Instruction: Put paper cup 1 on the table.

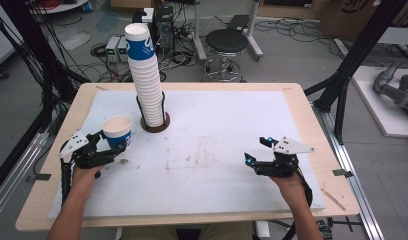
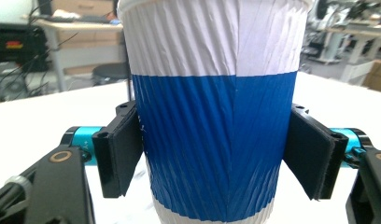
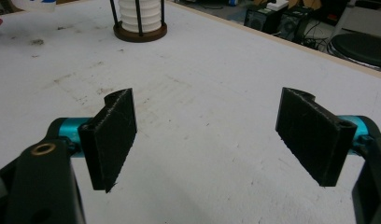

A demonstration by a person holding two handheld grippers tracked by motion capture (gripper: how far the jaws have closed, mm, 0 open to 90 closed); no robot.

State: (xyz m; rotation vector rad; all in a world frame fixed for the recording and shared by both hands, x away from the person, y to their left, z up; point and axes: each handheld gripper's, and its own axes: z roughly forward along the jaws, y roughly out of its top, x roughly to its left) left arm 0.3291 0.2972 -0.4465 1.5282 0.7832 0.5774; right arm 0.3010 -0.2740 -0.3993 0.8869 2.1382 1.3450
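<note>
The left tool [image 1: 110,145] grips our blue-and-white cup [image 1: 117,131] near the desk's [image 1: 232,125] left; our right tool [image 1: 258,150] rests open.

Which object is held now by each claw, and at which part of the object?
The left claw holds a paper cup upright, pads on opposite sides of its blue band. The right claw is open and holds nothing.

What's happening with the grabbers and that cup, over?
Left gripper clamped on the blue-and-white cup, cup upright. Right gripper open, empty. Tall cup stack behind in its holder; nothing in the way.
</note>
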